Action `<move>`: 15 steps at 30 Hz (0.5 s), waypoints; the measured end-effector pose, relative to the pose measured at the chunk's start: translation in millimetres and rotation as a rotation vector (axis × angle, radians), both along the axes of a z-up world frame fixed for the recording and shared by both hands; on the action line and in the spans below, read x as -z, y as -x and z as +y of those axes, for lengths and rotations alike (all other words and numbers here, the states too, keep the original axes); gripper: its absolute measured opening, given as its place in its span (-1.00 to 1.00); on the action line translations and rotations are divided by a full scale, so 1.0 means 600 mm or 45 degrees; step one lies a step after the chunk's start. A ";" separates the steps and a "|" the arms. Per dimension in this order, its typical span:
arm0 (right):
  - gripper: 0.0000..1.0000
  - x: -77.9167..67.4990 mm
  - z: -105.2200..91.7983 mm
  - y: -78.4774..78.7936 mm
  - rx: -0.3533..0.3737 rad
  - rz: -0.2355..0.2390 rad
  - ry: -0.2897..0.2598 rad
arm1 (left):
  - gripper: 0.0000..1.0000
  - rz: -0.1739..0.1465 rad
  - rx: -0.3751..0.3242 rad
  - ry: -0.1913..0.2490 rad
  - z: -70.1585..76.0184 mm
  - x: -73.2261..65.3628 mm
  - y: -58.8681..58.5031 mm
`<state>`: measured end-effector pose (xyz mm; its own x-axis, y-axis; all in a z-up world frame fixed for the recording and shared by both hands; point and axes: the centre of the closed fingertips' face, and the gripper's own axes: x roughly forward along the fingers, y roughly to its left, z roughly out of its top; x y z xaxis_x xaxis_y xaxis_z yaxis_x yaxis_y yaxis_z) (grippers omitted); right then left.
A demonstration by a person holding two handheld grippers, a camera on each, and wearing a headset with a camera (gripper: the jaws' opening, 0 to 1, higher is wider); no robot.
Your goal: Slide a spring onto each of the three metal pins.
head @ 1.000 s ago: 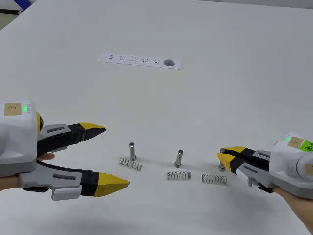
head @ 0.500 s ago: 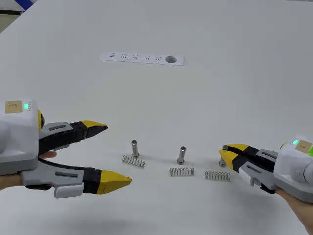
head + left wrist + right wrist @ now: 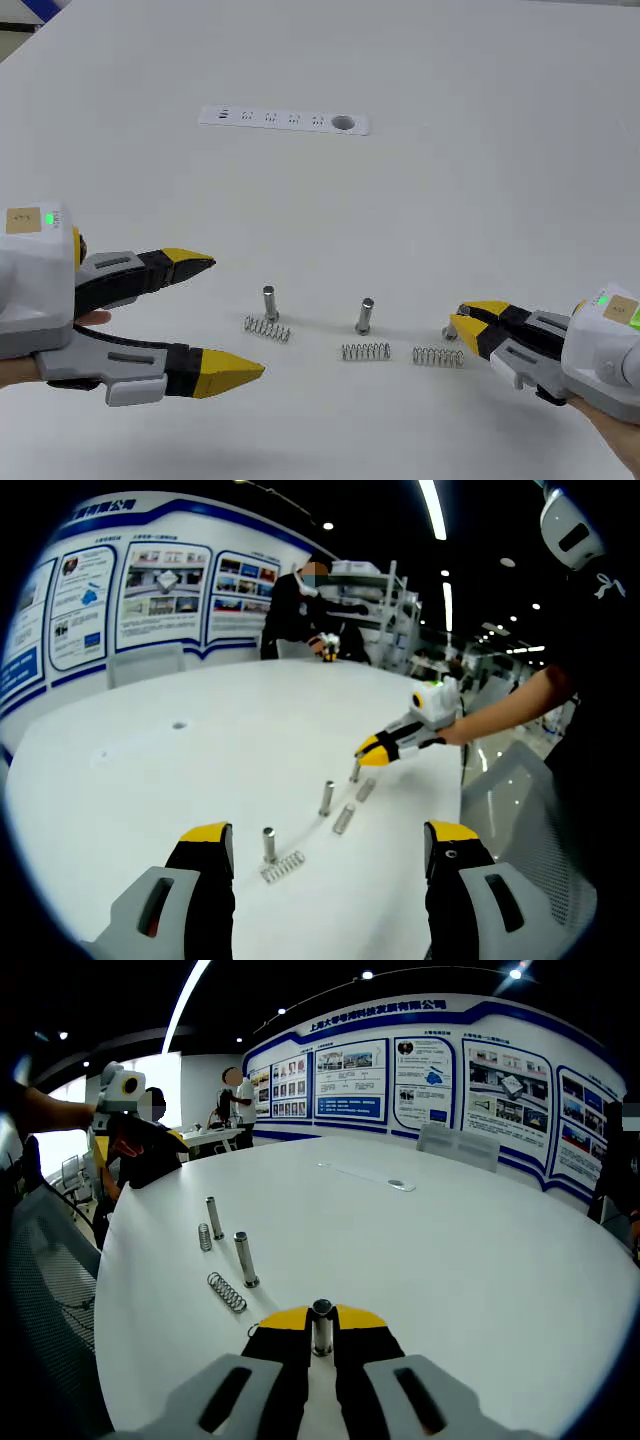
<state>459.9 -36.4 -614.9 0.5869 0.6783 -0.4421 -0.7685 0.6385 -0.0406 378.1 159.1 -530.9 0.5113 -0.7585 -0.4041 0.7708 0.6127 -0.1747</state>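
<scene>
Right gripper point(image 3: 458, 322) clamped on the end pin point(image 3: 451, 331); left gripper point(image 3: 236, 316) spread wide.
Head view: three springs point(image 3: 366, 352) lie flat on the white table point(image 3: 450, 200), each just in front of its upright pin. Left gripper view: jaws wide apart, nearest pin point(image 3: 268, 842) and its spring point(image 3: 283, 866) ahead between them. Right gripper view: yellow tips close on the end pin's shaft.

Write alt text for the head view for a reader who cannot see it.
On a white table, three springs lie flat beside three upright metal pins, none on a pin yet. The right gripper is shut on the right pin; the left gripper is open at the left. A power strip lies farther back.
</scene>
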 end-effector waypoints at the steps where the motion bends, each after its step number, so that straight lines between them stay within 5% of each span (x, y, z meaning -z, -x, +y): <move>1: -0.82 0.000 0.000 0.000 -0.004 -0.001 0.005 | 0.59 -0.002 -0.003 0.001 0.001 -0.001 0.000; 15: -0.65 -0.024 -0.017 0.014 0.016 0.031 -0.023 | 0.59 -0.005 -0.024 0.010 0.011 -0.002 0.008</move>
<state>451.8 -46.5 -600.3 0.5846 0.6789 -0.4442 -0.7612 0.6485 -0.0106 373.2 165.5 -529.9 0.5270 -0.7518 -0.3963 0.7600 0.6256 -0.1763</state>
